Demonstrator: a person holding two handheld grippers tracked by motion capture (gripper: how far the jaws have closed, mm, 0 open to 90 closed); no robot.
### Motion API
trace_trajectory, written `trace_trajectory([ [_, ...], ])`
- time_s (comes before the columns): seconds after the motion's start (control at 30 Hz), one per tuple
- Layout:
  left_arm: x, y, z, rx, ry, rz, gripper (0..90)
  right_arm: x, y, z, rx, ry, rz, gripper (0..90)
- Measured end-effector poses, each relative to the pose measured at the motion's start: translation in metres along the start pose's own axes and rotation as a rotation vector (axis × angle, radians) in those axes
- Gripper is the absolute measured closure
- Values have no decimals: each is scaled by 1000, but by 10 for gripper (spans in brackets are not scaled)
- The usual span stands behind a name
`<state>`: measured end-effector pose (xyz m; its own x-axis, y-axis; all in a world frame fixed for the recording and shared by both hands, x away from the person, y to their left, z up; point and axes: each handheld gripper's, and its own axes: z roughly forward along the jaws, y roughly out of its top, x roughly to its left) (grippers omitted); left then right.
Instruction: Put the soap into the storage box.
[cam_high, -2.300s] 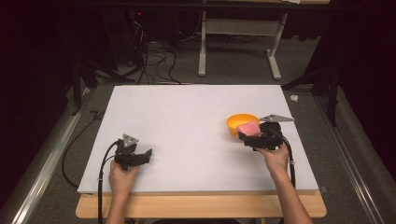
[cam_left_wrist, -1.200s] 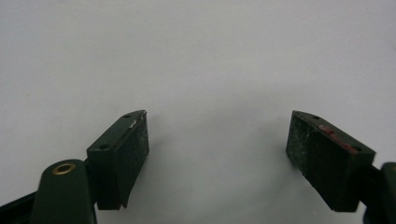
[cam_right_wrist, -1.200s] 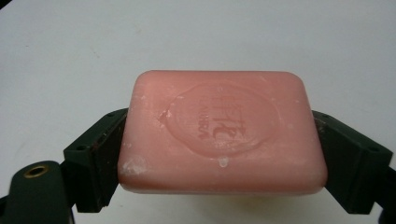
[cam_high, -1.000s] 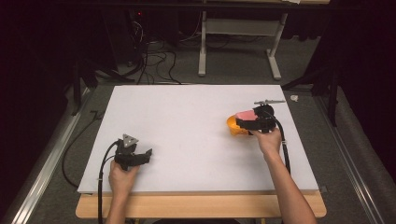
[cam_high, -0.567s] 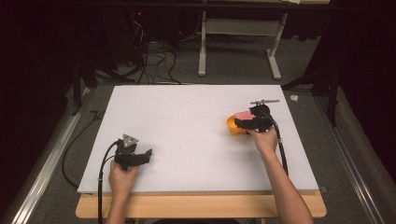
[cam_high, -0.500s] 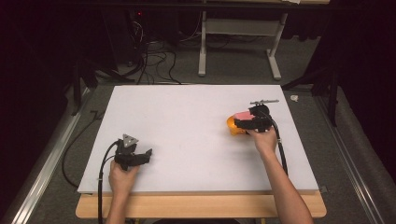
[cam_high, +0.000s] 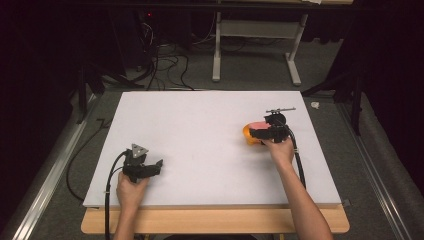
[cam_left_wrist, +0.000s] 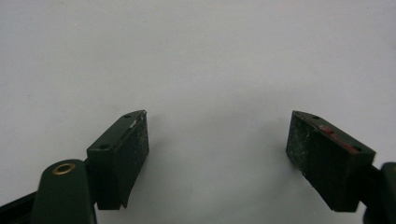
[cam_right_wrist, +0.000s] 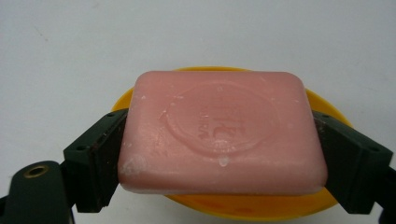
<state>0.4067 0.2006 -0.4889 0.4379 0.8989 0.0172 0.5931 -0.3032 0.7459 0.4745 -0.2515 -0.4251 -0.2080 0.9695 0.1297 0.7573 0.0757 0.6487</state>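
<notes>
A pink soap bar (cam_right_wrist: 224, 133) with an embossed stamp is clamped between the jaws of my right gripper (cam_right_wrist: 219, 158), held just above an orange dish (cam_right_wrist: 327, 105). From above, the right gripper (cam_high: 260, 134) sits at the table's right middle, over the orange dish (cam_high: 247, 134), with the pink soap bar (cam_high: 257, 124) showing at its tip. My left gripper (cam_high: 155, 166) rests near the front left of the white table, open, nothing between its jaws. In the left gripper view the left gripper (cam_left_wrist: 217, 154) looks down on bare white surface.
The white tabletop (cam_high: 200, 130) lies on a wooden bench (cam_high: 215, 220). Beyond the far edge are a white table frame (cam_high: 255, 35) and cables (cam_high: 165, 65) on the grey floor. A small white scrap (cam_high: 315, 105) lies off the right rear corner.
My right gripper carried the soap bar away from the front and slightly right, ending over the orange dish. The left gripper stayed put.
</notes>
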Motion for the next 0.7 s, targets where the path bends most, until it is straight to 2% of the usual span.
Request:
trace_trajectory([
  [0.7, 0, 0, 0, 0, 0, -1, 216, -3, -1, 7, 23, 4, 47, 134],
])
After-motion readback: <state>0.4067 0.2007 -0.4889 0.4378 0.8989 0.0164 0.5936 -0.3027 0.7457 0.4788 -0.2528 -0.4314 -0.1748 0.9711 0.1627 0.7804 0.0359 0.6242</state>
